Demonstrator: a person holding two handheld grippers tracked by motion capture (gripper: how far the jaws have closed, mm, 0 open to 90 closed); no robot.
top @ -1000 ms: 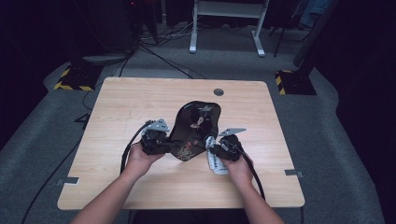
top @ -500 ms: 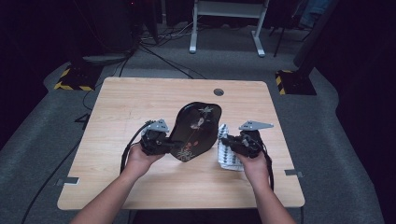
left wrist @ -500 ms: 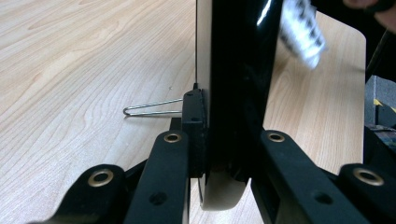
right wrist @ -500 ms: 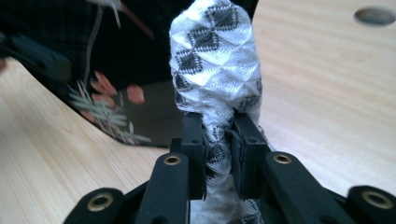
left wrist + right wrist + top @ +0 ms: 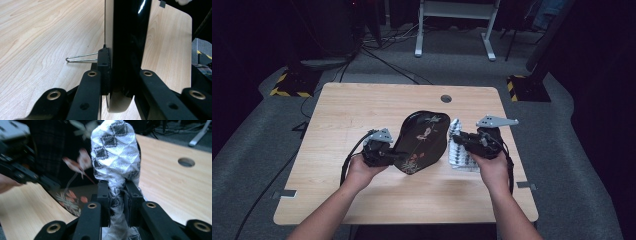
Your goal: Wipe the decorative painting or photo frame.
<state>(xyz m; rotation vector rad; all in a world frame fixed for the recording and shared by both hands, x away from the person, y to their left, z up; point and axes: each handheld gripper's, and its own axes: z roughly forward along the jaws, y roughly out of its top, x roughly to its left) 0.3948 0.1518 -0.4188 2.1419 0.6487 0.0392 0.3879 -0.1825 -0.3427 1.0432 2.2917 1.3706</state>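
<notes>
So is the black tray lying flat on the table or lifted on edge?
Lifted: the left gripper clamps the black tray's rim, which stands clear of the table.

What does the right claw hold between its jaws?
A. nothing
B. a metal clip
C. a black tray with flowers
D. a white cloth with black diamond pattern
D: the right claw pinches the patterned cloth, which bunches between its black jaws.

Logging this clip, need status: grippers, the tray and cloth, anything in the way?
Left gripper shut on black lacquer tray, tilted on edge. Right gripper shut on white patterned cloth, off the wooden table. Nothing between them.
</notes>
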